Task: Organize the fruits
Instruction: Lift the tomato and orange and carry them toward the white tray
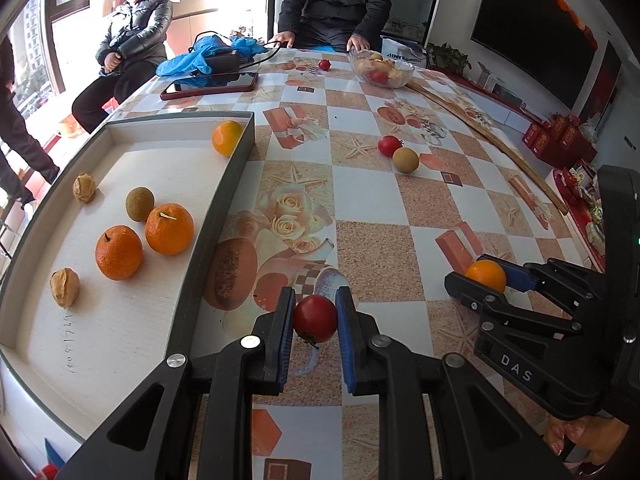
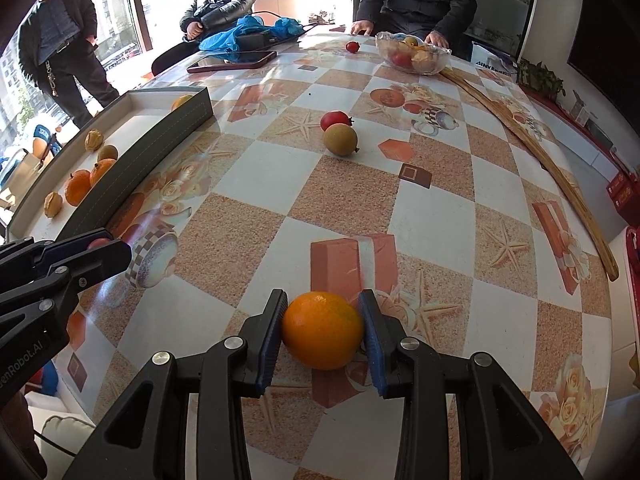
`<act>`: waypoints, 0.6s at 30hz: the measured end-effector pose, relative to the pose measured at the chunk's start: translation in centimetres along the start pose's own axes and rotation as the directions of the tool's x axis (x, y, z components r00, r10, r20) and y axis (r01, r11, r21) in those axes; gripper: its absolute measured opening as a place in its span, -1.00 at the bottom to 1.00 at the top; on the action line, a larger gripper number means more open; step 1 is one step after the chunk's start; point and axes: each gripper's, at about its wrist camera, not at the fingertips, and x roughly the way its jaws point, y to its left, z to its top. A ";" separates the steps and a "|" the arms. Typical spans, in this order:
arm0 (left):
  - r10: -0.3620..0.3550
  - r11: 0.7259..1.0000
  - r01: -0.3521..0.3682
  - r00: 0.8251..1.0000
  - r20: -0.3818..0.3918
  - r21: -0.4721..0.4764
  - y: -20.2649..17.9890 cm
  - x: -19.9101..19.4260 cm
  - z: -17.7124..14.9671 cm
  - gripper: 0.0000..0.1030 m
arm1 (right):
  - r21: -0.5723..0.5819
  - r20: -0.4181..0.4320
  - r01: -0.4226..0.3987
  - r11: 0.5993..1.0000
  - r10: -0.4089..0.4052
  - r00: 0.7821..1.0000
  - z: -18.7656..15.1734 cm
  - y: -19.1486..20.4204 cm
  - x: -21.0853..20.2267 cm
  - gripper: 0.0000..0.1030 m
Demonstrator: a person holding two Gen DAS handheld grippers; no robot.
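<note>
Left gripper pinching red tomato, right gripper clamping orange; keeping squeeze light, lifting clear over tray's right wall.

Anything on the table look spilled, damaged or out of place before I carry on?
Nothing spilled or damaged. Three fruits lie loose on the table, outside the tray and the glass bowl: a red tomato touching a brownish round fruit mid-table, and a small red one near the bowl.
</note>
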 end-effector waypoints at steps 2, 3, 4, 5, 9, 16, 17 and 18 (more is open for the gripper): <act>-0.001 1.000 0.001 1.000 0.001 0.000 0.0 0.0 0.0 -0.57 | -0.001 -0.001 0.000 1.000 0.000 1.000 0.0 0.0 0.0 -0.26; -0.001 1.000 0.001 1.000 0.000 0.000 0.0 0.0 0.0 -0.57 | 0.000 0.000 0.000 1.000 0.000 1.000 0.0 0.0 0.0 -0.26; 0.000 1.000 0.000 1.000 0.000 0.000 0.0 0.0 0.0 -0.57 | 0.000 0.000 0.000 1.000 0.000 1.000 0.0 0.0 0.0 -0.26; 0.000 1.000 0.000 1.000 0.000 0.000 0.0 0.0 0.0 -0.57 | -0.001 0.000 0.000 1.000 0.000 1.000 0.0 0.0 0.0 -0.26; -0.003 1.000 0.003 1.000 -0.003 -0.001 0.0 0.1 0.0 -0.57 | -0.002 -0.001 0.001 1.000 -0.001 1.000 0.1 0.0 0.0 -0.26; -0.065 0.998 0.064 0.997 -0.031 -0.023 0.0 0.2 0.1 -0.57 | 0.001 -0.020 -0.006 1.000 0.006 1.000 0.4 -0.1 0.2 -0.26; -0.085 0.996 0.084 0.995 -0.042 -0.035 0.2 0.3 0.1 -0.57 | 0.003 -0.028 -0.014 1.000 0.014 1.000 0.5 -0.2 0.2 -0.26; -0.093 0.995 0.091 0.995 -0.047 -0.044 0.4 0.3 0.1 -0.57 | 0.005 -0.036 -0.024 1.000 0.024 0.999 0.6 -0.2 0.2 -0.26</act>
